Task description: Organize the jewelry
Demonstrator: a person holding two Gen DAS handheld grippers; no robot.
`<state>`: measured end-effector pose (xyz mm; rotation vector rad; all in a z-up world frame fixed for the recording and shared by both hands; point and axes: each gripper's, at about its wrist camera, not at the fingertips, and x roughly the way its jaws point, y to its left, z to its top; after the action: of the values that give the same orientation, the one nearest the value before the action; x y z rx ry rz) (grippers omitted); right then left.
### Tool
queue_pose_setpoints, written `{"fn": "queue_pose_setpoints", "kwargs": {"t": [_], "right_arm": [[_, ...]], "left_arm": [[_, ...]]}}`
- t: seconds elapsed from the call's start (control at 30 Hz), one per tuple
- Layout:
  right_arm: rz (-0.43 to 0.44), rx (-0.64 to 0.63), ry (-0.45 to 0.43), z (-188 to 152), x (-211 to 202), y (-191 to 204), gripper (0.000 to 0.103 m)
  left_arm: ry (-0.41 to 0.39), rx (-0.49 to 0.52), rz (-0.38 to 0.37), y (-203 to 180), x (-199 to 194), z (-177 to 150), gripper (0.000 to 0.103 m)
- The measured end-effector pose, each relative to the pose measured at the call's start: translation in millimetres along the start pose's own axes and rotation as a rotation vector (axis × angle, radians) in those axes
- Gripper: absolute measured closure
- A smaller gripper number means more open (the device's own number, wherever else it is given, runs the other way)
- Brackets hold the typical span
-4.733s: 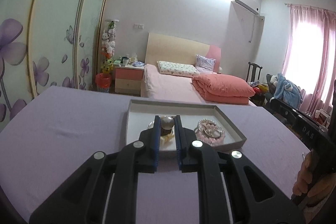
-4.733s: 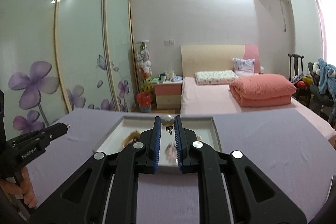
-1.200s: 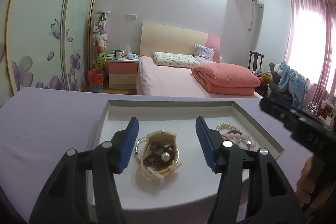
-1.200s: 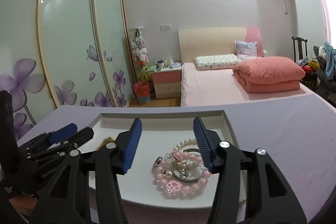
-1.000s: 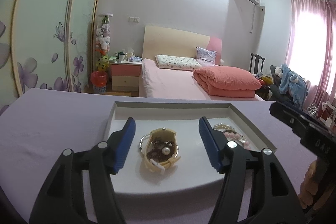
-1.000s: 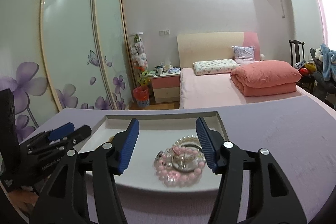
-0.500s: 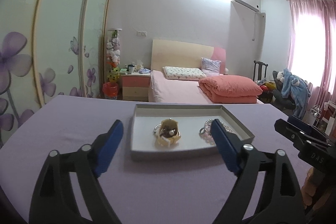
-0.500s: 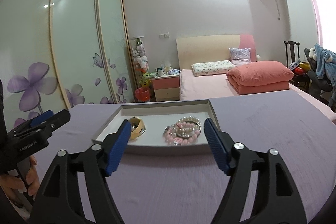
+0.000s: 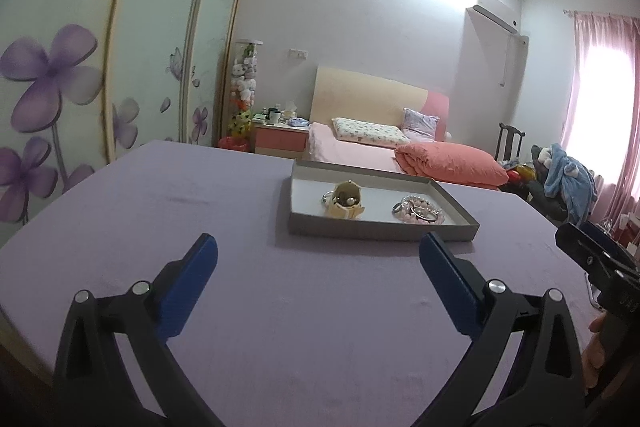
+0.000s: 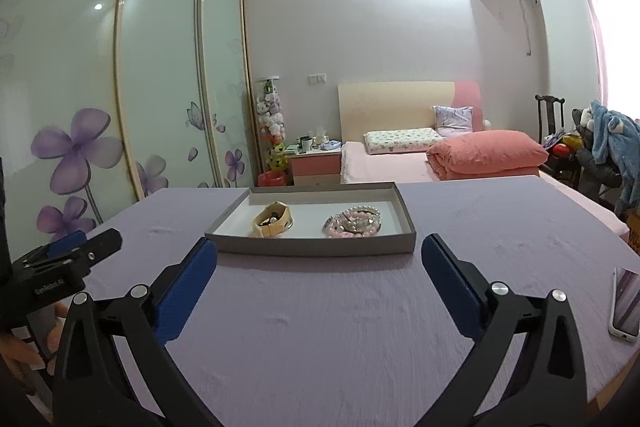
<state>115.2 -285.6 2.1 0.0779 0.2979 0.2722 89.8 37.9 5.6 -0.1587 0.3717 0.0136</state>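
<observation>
We've got the purple-covered table [image 10: 320, 327] bare except for the grey tray [image 10: 312, 247] sitting toward its far side, with a phone [image 10: 626, 303] well off to the tray's right. Inside the tray: the cream bangle pile [image 10: 273, 219] in its left half, the pink bead and pearl bracelets [image 10: 354, 223] in its right half. Our left gripper [image 9: 318, 267] and right gripper [image 10: 319, 263] hang near the tray's front wall, jaws just opened wide, nothing between them. Looks basically done to us.
</observation>
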Motion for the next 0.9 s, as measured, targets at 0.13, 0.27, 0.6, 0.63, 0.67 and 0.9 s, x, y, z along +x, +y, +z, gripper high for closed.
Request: {"fn": "queue_pose_setpoints", "kwargs": {"t": [0.13, 0.27, 0.6, 0.63, 0.67, 0.9], "right_arm": [[-0.009, 0.007, -0.01, -9, -9, 4, 0.002], [-0.015, 0.012, -0.012, -13, -11, 2, 0.002], [-0.008, 0.023, -0.012, -14, -13, -2, 0.002], [-0.008, 0.024, -0.012, -14, -13, -2, 0.002], [-0.008, 0.024, -0.011, -14, -13, -2, 0.002], [-0.008, 0.026, -0.01, -14, -13, -2, 0.002]], "left_arm": [[-0.018, 0.004, 0.006, -2, -15, -9, 0.004], [-0.05, 0.037, 0.008, -10, -25, -11, 0.004], [-0.042, 0.058, 0.007, -17, -20, -9, 0.004], [-0.04, 0.058, 0.007, -17, -20, -10, 0.004], [-0.038, 0.056, 0.007, -17, -18, -8, 0.004], [-0.036, 0.063, 0.002, -19, -19, -10, 0.004]]}}
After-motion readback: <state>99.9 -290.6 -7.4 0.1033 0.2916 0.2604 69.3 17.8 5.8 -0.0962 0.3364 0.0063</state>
